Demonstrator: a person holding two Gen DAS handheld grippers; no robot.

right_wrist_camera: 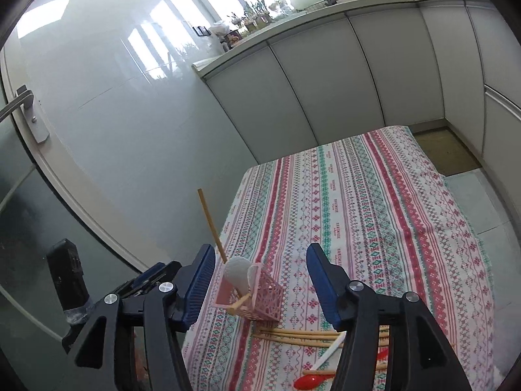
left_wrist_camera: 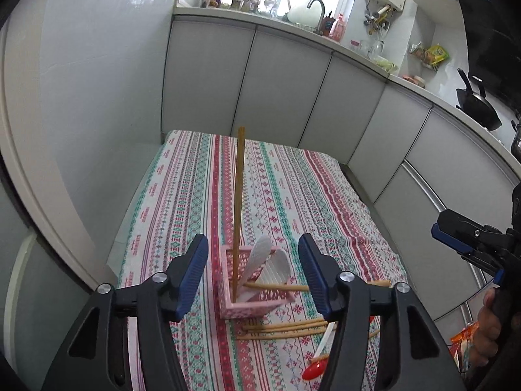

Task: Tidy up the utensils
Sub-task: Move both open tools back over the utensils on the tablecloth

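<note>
A pink lattice basket stands on the striped tablecloth. In it are an upright wooden chopstick, two white spoons, and a second chopstick leaning over its rim. Several chopsticks, a white spoon and a red spoon lie in front of the basket. My left gripper is open just short of the basket, nothing between its fingers. My right gripper is also open and empty, facing the basket.
White cabinet doors and a counter with a sink run behind the table. A glossy wall and a door handle are on the left. A hand holds the right gripper, with an orange packet below it.
</note>
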